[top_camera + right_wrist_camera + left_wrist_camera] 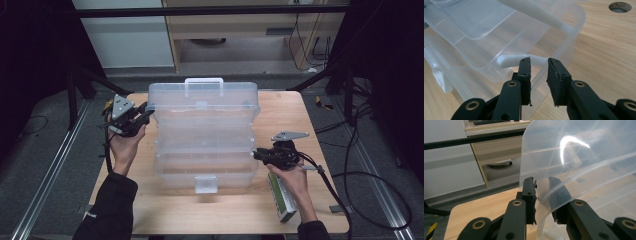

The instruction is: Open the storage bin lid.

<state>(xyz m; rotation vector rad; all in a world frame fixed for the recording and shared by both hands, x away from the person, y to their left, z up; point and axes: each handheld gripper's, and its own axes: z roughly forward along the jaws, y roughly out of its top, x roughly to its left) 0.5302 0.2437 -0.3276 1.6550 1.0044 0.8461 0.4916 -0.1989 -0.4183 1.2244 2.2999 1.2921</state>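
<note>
On the wooden table (320,210) the clear tiered box (205,145) sat between your grippers: left gripper (541,196) pinched its thin, flexy lid edge, right gripper (539,72) stood spread at the white hinge arm (510,60) — light, slick, grip rims.

Black two-jaw grippers — left gripper (145,112), right gripper (257,154) — topped by grey three-cornered plates, brass-ringed pivots, trailing black cables; dark sleeves.
</note>
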